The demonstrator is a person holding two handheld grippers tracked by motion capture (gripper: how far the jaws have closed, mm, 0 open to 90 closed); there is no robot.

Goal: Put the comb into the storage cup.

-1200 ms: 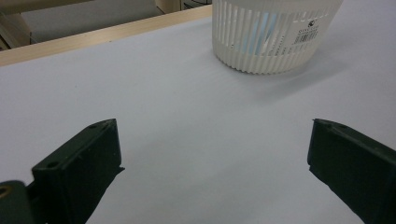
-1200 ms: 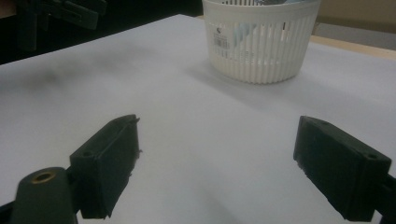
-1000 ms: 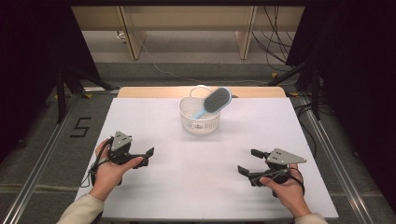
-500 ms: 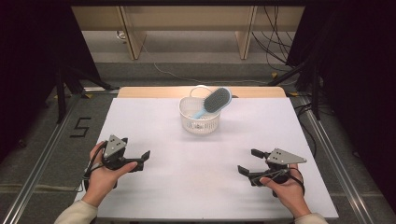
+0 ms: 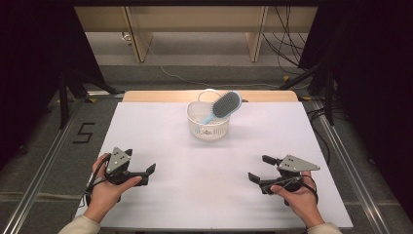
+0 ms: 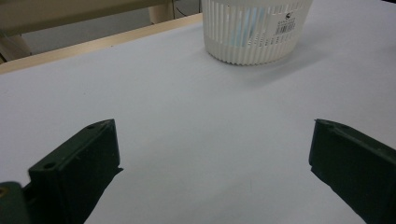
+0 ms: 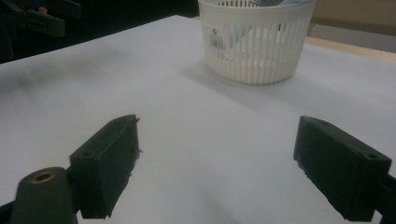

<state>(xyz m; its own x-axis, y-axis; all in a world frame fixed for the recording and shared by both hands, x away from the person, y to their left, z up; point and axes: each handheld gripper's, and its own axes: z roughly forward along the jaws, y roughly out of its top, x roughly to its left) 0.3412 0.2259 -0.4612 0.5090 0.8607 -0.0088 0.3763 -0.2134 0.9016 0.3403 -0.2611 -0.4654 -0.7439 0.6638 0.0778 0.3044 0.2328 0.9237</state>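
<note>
1. While both hands rest near the front edge of the table (image 5: 146, 122), the basket (image 5: 208, 123) sits well ahead at the far middle, roughly between the two grippers, neither clearly nearer.
2. Hairbrush (image 5: 223, 107) stands in the basket, long axis tilted, head up and leaning right over the rim.
3. Left gripper (image 5: 146, 171): jaws wide, holding nothing.
4. Right gripper (image 5: 257, 171): jaws wide, holding nothing.
5. Count: one basket, one hairbrush, two grippers.

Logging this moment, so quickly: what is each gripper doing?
Left gripper: open, holding nothing, low over the table.
Right gripper: open, holding nothing, apart from the basket.
</note>
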